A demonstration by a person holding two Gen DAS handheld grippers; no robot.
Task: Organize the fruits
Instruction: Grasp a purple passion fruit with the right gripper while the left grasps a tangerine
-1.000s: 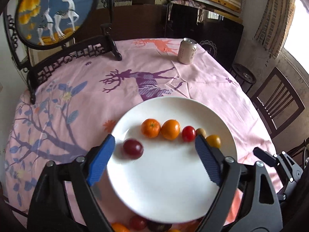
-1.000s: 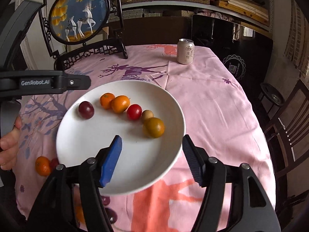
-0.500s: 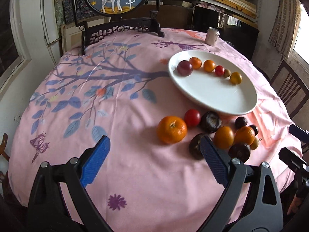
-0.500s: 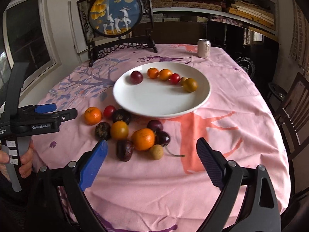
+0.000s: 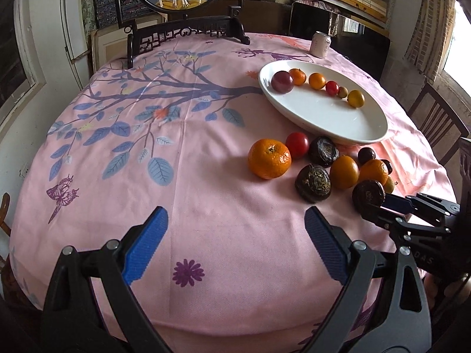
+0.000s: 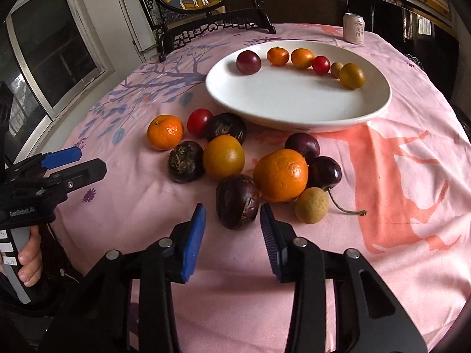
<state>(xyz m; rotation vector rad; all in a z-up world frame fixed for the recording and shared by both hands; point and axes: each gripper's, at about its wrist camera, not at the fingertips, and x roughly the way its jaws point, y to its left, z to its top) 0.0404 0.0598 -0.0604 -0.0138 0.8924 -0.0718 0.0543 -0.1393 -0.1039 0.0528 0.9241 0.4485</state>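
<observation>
In the left wrist view, the left gripper [image 5: 234, 244] was seen with its fingers [image 5: 145, 242] spread wide over bare pink cloth of the desk [image 5: 206, 135], nothing between them. The loose fruits lay well ahead and to the right, the mandarin [image 5: 269, 162] nearest. Only this view showed the right gripper [image 5: 391, 206] from outside: one blue pad was seen just beside a dark wrinkled fruit [image 5: 368, 195], though contact could not be judged there. The white plate [image 5: 323, 117] was seen beyond the pile, carrying a curved row of six small fruits, the purple plum [image 5: 282, 81] at its left end.

In the right wrist view, the right gripper [image 6: 232, 229] was seen with its fingers [image 6: 192, 241] released and parted, the same dark wrinkled fruit [image 6: 237, 201] lying between the tips and slightly ahead of them, untouched by either pad. A large orange [image 6: 281, 175] was seen touching it on the right, and a tan longan [image 6: 311, 209] just beside that. Only here was the pile seen fully, with the cherry [image 6: 325, 173] and its stem. The plate [image 6: 294, 103] was seen behind, holding the same six fruits. The left gripper [image 6: 63, 161] was seen at the left edge, held apart from the fruit.
</observation>
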